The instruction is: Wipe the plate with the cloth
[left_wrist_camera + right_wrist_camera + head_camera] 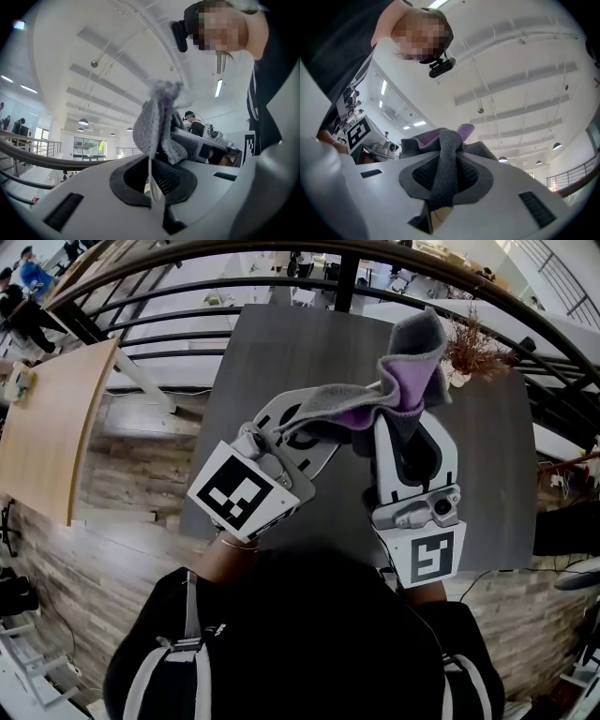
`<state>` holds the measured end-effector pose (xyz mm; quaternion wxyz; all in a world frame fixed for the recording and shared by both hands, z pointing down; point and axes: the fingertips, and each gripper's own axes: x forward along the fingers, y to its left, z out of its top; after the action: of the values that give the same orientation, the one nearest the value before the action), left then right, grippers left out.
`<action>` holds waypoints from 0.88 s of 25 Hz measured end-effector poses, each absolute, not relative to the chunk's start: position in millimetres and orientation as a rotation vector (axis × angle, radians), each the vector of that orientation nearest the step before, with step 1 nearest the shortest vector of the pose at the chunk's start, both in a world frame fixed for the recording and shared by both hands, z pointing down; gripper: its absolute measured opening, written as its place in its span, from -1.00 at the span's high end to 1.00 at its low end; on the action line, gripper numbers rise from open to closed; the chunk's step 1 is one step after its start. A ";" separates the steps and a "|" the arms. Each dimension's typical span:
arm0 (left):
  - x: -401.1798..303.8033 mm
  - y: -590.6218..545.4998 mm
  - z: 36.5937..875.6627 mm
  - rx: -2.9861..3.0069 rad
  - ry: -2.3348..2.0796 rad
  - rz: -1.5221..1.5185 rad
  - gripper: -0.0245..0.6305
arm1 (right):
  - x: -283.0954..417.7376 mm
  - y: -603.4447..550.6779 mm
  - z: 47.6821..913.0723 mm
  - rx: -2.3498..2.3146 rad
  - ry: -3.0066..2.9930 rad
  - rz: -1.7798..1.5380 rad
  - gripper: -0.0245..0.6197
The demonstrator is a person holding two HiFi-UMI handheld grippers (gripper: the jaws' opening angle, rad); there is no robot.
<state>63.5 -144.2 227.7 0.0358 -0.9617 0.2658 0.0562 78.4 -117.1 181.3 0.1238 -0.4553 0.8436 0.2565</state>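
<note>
A grey cloth (403,371) with a purple underside hangs in the air between my two grippers, above the dark table (272,352). My left gripper (314,427) points up and to the right, shut on one end of the cloth (157,126). A thin white strip runs down between its jaws, and I cannot tell what it is. My right gripper (405,416) points upward, shut on a bunched strand of the cloth (445,154) that passes between its jaws. No plate shows in any view.
A dried plant in a small pot (469,357) stands at the table's far right. A dark curved railing (187,277) runs beyond the table. A light wooden tabletop (56,418) lies at the left. Wood flooring surrounds the table.
</note>
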 end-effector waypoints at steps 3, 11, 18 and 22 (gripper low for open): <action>65.3 -143.4 229.8 -2.973 0.822 0.159 0.88 | 82.8 -121.1 182.8 -1.371 2.448 0.767 0.74; 69.4 -139.7 230.9 -2.988 0.803 0.167 0.88 | 99.0 -123.8 183.0 -1.489 2.398 0.841 0.74; 67.1 -140.9 226.6 -2.975 0.797 0.183 0.88 | 129.2 -134.9 182.1 -1.632 2.314 0.804 0.74; 65.3 -139.1 225.4 -2.963 0.798 0.199 0.88 | 144.6 -137.9 184.6 -1.697 2.279 0.795 0.74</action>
<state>65.3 -139.1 225.4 0.0332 -0.9631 0.2593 0.0646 144.6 -137.9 184.6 0.0953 -0.5725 0.7689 0.2682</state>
